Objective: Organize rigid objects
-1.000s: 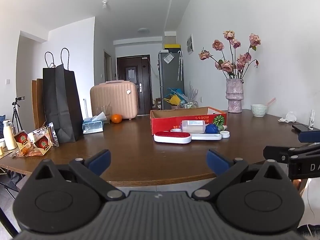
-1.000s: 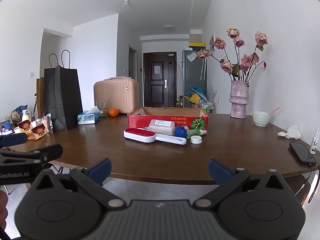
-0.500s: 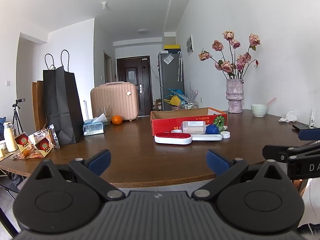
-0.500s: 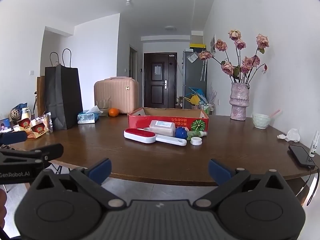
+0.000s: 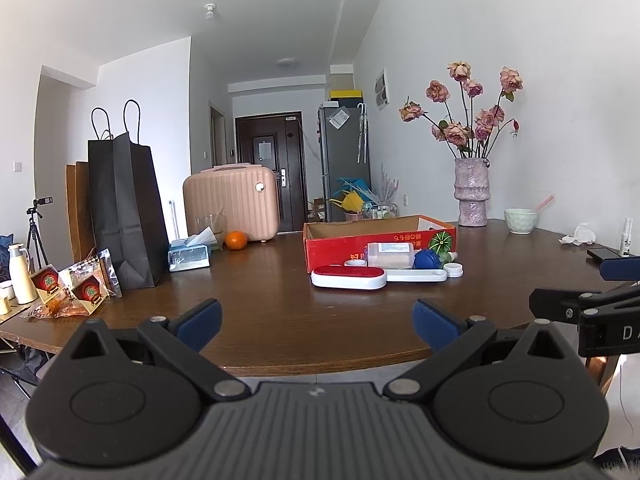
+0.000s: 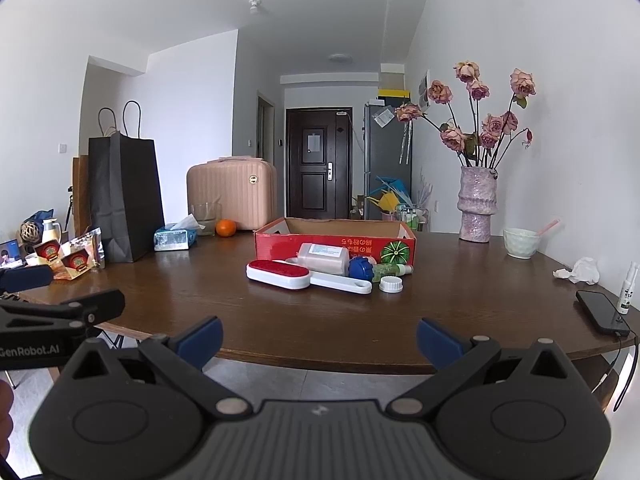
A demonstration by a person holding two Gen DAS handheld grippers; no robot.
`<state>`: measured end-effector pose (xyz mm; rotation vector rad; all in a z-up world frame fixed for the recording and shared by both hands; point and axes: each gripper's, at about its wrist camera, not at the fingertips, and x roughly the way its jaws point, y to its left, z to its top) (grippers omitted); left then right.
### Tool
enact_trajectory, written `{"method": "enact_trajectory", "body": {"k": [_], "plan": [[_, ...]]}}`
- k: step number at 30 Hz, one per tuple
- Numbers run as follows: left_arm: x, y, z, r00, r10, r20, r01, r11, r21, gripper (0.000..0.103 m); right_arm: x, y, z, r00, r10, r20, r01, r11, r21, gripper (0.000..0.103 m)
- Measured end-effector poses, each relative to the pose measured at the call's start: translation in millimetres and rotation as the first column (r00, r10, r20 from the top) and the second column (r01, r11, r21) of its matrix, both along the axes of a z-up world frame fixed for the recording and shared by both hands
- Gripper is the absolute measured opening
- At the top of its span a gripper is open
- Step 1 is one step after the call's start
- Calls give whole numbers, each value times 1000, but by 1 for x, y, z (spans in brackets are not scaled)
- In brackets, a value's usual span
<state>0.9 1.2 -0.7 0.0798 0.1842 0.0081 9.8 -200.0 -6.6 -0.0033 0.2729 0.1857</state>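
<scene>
A red cardboard box (image 5: 380, 234) (image 6: 336, 236) stands open on the brown table (image 5: 260, 300) (image 6: 460, 304). In front of it lie a red-and-white brush (image 5: 348, 276) (image 6: 278, 274), a white flat handle (image 6: 340, 282), a clear plastic container (image 5: 388, 256) (image 6: 324, 258), a blue round lid (image 5: 426, 259) (image 6: 360, 269), a green bottle (image 6: 390, 269) and a white cap (image 5: 453, 269) (image 6: 391, 284). My left gripper (image 5: 316, 320) and right gripper (image 6: 318, 338) are open and empty, held at the table's near edge, well short of the objects.
A black paper bag (image 5: 124, 212), snack packets (image 5: 72, 286), tissue box (image 5: 188, 254), orange (image 5: 236, 240) and pink case (image 5: 232, 204) sit at the left. A flower vase (image 6: 478, 204), green bowl (image 6: 520, 242), crumpled tissue (image 6: 582, 272), phone (image 6: 602, 312) and spray bottle (image 6: 628, 288) sit at the right.
Both views have shifted only slightly. Both grippers stay open and nothing on the table has moved.
</scene>
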Motion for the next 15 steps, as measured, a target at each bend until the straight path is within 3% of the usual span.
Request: {"method": "enact_trajectory", "body": {"k": [15], "plan": [[2, 0, -2, 1000, -9, -21, 9, 1000, -8, 103, 4, -1, -5, 1000, -2, -18, 3, 1000, 20, 103]]}}
